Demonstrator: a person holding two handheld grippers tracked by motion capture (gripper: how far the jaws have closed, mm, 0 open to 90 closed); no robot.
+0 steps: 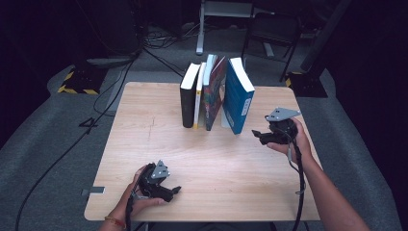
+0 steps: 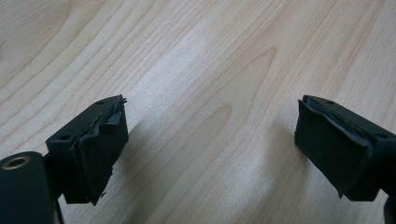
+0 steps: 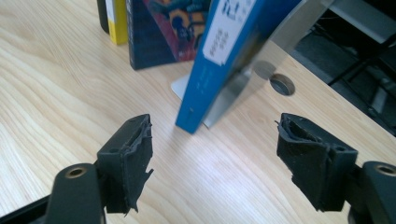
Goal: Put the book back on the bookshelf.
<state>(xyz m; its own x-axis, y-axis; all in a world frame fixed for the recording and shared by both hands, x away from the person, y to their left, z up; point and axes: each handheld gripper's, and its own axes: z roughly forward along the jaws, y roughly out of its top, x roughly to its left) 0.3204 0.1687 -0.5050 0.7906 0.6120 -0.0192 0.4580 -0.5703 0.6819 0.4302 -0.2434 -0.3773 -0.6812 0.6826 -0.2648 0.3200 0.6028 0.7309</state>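
Note:
A row of books stands at the far middle of the wooden table (image 1: 144,130): a black book (image 1: 187,96), a white and yellow book (image 1: 198,96), a colourful book (image 1: 214,91) and a blue book (image 1: 238,96) that leans to the left. My right gripper (image 1: 257,136) hovers just right of the blue book, open and with nothing in it. In the right gripper view the jaws (image 3: 215,154) stand wide, facing the lower corner of the blue book (image 3: 224,56) and a metal bookend (image 3: 261,60) behind it. My left gripper (image 1: 173,190) rests open near the front edge, over bare wood (image 2: 210,144).
In the right gripper view a round hole (image 3: 282,85) shows in the table beside the bookend. Beyond the table's far edge are a chair (image 1: 272,33), a desk leg (image 1: 199,29) and cables (image 1: 115,82) on the grey floor. A yellow-black striped base (image 1: 77,82) sits at the far left.

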